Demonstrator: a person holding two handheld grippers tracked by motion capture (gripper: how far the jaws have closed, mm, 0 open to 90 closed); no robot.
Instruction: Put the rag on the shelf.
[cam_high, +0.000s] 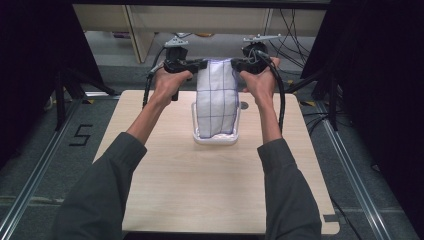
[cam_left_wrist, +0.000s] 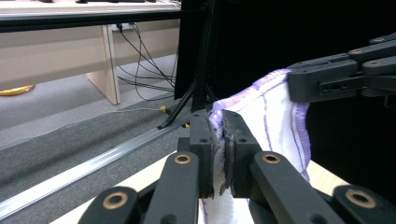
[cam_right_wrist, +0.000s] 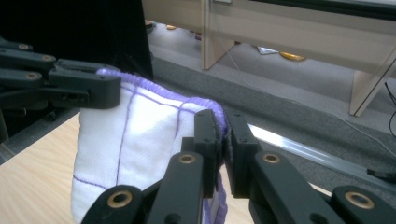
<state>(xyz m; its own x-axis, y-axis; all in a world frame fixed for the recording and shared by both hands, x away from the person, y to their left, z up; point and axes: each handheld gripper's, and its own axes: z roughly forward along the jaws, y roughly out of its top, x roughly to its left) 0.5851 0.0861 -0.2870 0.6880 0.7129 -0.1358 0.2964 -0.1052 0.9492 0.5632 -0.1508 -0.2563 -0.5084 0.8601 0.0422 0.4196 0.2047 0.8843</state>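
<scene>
We are observing a white cloth (cam_high: 216, 102) with purple grid lines and purple hem, hanging stretched between the two claws above the far half of the table (cam_high: 215, 190); its lower end is resting in a white tray (cam_high: 215, 138) on the tabletop.

Left gripper (cam_high: 201, 64): we are seeing it clenched on the cloth's upper left corner; in the left gripper view the jaws of this gripper (cam_left_wrist: 219, 140) are pinching the purple-edged fold of the cloth (cam_left_wrist: 275, 121) between them, with fabric bulging out above and spilling below the pads.

Right gripper (cam_high: 235, 65): likewise grasping the cloth, at the upper right corner; in the right gripper view its jaws (cam_right_wrist: 223, 140) are closing on the hem, the cloth (cam_right_wrist: 135, 140) draping away towards the other claw.

We are noting both claws pointing inward at each other, at about equal height, the cloth's top edge running taut between them; the body of the cloth is hanging below and slightly nearer than the claws; each hand is gripping its handle, forearms entering from the near side of the table.
</scene>
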